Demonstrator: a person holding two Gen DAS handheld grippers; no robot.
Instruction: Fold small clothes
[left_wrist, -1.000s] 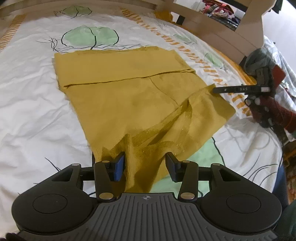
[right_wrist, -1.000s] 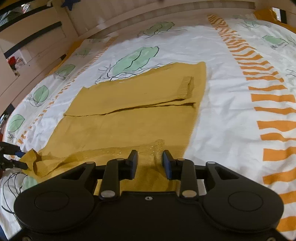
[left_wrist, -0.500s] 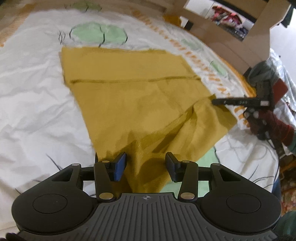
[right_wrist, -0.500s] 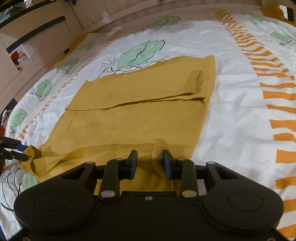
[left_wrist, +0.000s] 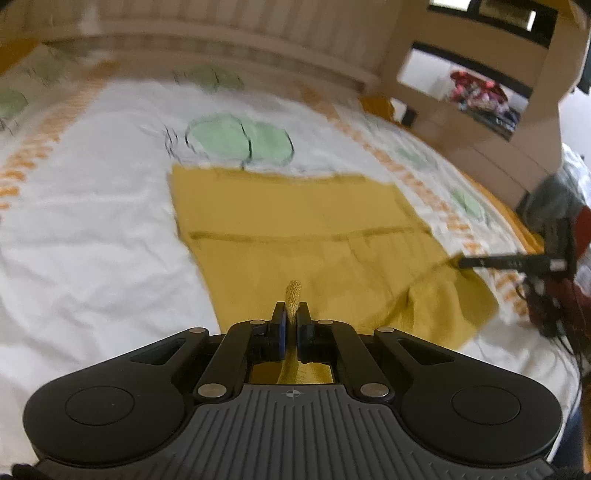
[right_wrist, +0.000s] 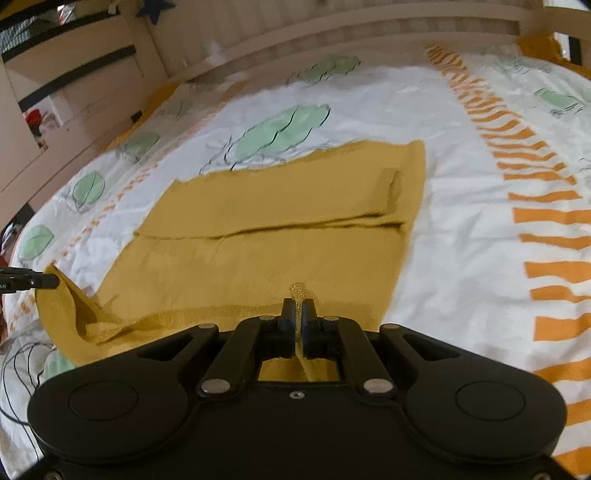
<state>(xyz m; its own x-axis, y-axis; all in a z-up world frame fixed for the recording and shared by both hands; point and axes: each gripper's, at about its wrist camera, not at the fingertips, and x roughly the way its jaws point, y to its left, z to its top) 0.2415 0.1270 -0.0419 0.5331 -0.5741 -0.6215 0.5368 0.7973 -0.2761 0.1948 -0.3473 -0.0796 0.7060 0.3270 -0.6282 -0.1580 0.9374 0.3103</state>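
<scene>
A mustard-yellow garment (left_wrist: 303, 229) lies spread on the bed, with its far strip folded over along a crease; it also shows in the right wrist view (right_wrist: 280, 221). My left gripper (left_wrist: 291, 314) is shut on the garment's near edge, a pinch of fabric sticking up between the fingers. My right gripper (right_wrist: 298, 312) is shut on the near hem at the other corner. Each gripper shows in the other's view: the right one at the right (left_wrist: 517, 263), the left one at the left (right_wrist: 26, 281). Both near corners are lifted a little.
The bed has a white sheet (right_wrist: 461, 229) with green leaf prints and orange stripes. A wooden headboard (left_wrist: 221, 40) runs along the far side. Wooden shelves (left_wrist: 480, 92) stand at the far right, and a cabinet (right_wrist: 74, 74) at the far left.
Both grippers have shut on the garment's near edge; a second ago both were open over it. The left wrist view has moved and is blurred.
</scene>
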